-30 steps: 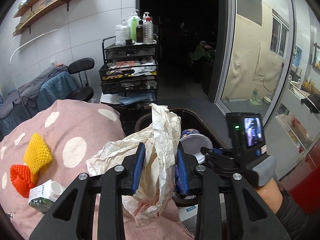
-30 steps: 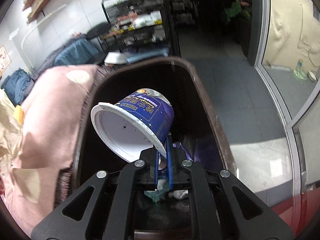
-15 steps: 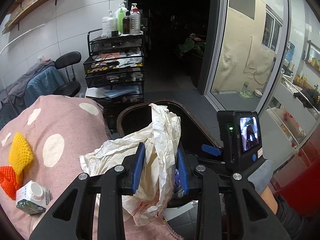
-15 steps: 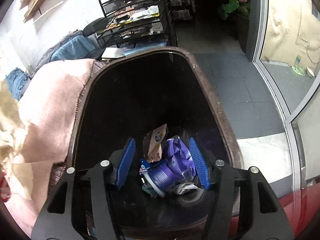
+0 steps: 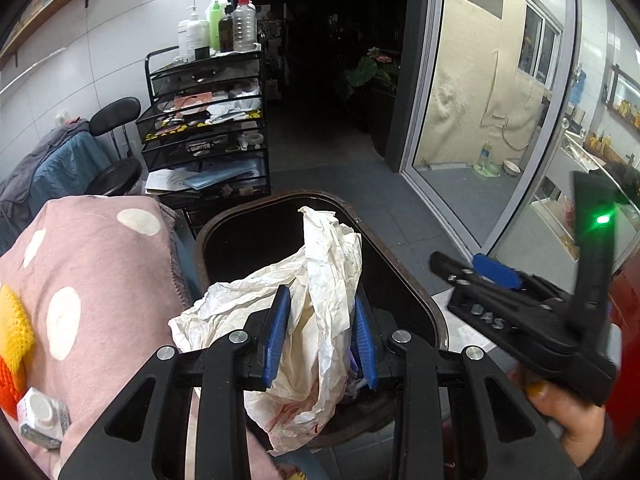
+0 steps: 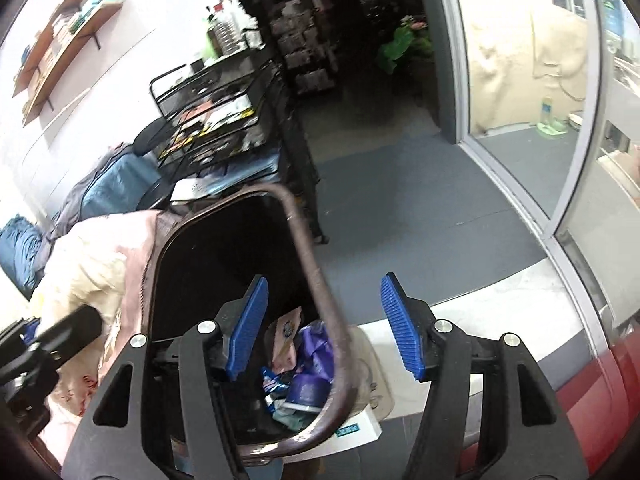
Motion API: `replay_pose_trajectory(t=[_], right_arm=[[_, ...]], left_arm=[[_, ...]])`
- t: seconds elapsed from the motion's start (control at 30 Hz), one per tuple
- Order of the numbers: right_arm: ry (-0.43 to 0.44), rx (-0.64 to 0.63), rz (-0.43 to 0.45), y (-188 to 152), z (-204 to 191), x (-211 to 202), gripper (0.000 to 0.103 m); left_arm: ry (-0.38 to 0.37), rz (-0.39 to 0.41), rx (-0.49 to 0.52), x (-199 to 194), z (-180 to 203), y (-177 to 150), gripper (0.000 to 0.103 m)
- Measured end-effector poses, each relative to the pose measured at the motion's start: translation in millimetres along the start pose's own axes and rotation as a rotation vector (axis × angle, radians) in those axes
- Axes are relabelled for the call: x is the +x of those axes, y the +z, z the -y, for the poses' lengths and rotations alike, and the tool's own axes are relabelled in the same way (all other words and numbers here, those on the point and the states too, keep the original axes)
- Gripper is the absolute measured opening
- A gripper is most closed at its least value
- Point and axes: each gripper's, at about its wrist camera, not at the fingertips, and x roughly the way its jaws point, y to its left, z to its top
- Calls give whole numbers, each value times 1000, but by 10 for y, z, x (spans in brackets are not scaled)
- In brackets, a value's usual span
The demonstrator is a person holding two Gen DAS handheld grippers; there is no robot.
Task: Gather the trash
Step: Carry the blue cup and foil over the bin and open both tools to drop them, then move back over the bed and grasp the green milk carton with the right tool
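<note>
The left gripper (image 5: 318,336) clamps a crumpled white paper wrapper (image 5: 320,280) between its blue pads, holding it just over the near rim of the dark trash bin (image 5: 400,268), which stands beside the pink dotted cushion (image 5: 92,264). The right gripper (image 6: 324,324) is empty, its jaws opening with only the bin's rim behind them, off to the bin's right side. The step in hand looks like dropping the wrapper in. The next move calls for carrying it further over the opening, then releasing (the paper is light and may snag on a pad). Inside lie a blue cup (image 6: 308,392) and wrappers; a small carton (image 5: 40,416) and foam nets (image 5: 14,332) wait on the cushion.
</note>
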Motion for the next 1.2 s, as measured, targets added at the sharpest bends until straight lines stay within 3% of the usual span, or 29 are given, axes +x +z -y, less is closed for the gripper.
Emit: replay_pose_trajectory(t=[0.4, 0.47, 0.57, 0.73, 1.2], right_arm=[[-17, 30, 11, 70, 166, -34, 63], [-21, 32, 16, 64, 160, -34, 71], [-21, 32, 18, 57, 159, -41, 72], [-24, 35, 22, 67, 142, -34, 75], [15, 5, 48, 22, 65, -72, 83]], left_arm=[[-35, -37, 39, 310, 135, 57, 37], [-41, -40, 49, 322, 158, 42, 44], [-39, -37, 60, 320, 183, 24, 60], [-46, -21, 54, 278, 163, 20, 75], [-4, 56, 57, -102, 46, -18, 86]])
